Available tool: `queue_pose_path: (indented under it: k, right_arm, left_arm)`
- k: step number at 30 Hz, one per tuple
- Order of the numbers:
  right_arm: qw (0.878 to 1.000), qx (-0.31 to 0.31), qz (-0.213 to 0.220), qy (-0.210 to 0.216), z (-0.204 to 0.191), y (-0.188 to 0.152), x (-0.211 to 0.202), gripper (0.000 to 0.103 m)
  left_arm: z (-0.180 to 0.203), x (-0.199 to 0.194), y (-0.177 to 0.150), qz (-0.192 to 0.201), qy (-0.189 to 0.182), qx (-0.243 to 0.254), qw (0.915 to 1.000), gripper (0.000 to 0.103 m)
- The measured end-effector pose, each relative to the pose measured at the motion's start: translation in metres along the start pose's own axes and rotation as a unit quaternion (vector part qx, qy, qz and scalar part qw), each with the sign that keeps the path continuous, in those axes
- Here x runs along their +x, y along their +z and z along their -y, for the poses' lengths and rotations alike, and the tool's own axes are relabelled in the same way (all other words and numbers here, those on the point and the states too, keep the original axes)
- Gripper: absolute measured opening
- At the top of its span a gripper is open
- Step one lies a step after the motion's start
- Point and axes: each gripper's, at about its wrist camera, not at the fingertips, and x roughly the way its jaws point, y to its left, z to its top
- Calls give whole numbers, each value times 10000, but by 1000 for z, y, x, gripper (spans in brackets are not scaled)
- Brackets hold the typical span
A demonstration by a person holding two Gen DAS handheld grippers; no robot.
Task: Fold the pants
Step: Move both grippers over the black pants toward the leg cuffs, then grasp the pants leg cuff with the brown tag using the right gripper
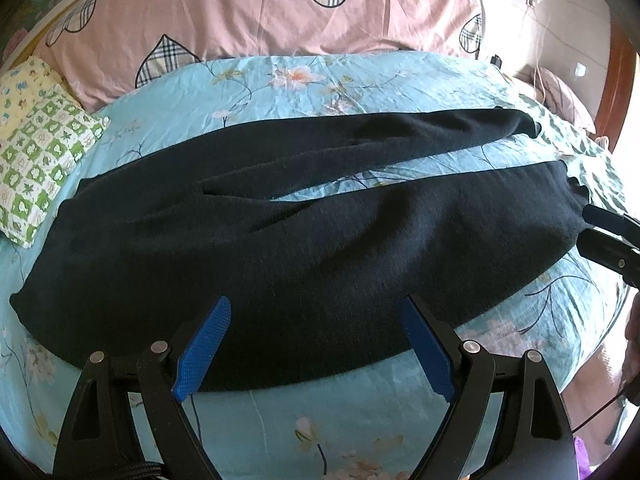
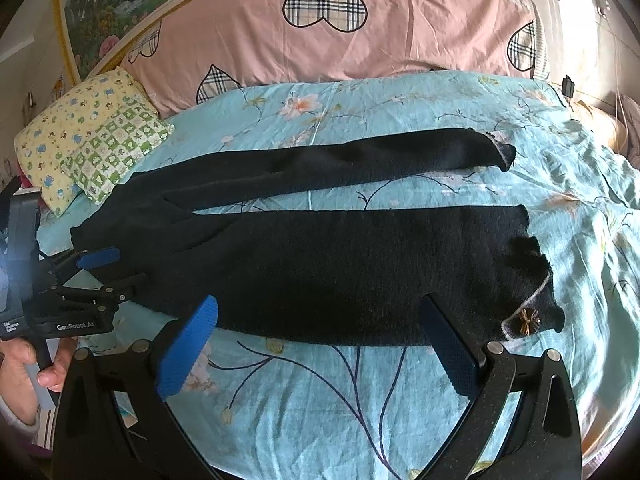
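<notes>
Black knit pants (image 1: 280, 240) lie flat across the bed, waist to the left, both legs stretched right with a gap between them. In the right wrist view the pants (image 2: 340, 272) show a small brown bow on the near cuff (image 2: 528, 320). My left gripper (image 1: 316, 344) is open, its blue pads just above the near edge of the waist part. My right gripper (image 2: 320, 344) is open over the near edge of the near leg. The right gripper also shows in the left wrist view (image 1: 600, 232) by the near cuff. The left gripper shows in the right wrist view (image 2: 108, 272) at the waist.
The bed has a light blue floral sheet (image 1: 360, 420). A pink duvet with plaid hearts (image 2: 340, 32) lies along the far side. A small yellow and green pillow (image 2: 92, 140) sits at the far left. A framed picture (image 2: 112, 4) hangs behind.
</notes>
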Motion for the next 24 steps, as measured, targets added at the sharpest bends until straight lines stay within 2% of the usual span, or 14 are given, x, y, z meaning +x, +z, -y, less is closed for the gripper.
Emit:
queue_pose_path:
  k: [13,24]
  right_arm:
    - [9999,162,-36,21,7,9,5,101]
    - [9989,470,-66,19,27,23,14,101]
  left_arm:
    - [-7,7,31,47,21,350,9994,88]
    - [-8,25,76,100,-115,773,9969,88]
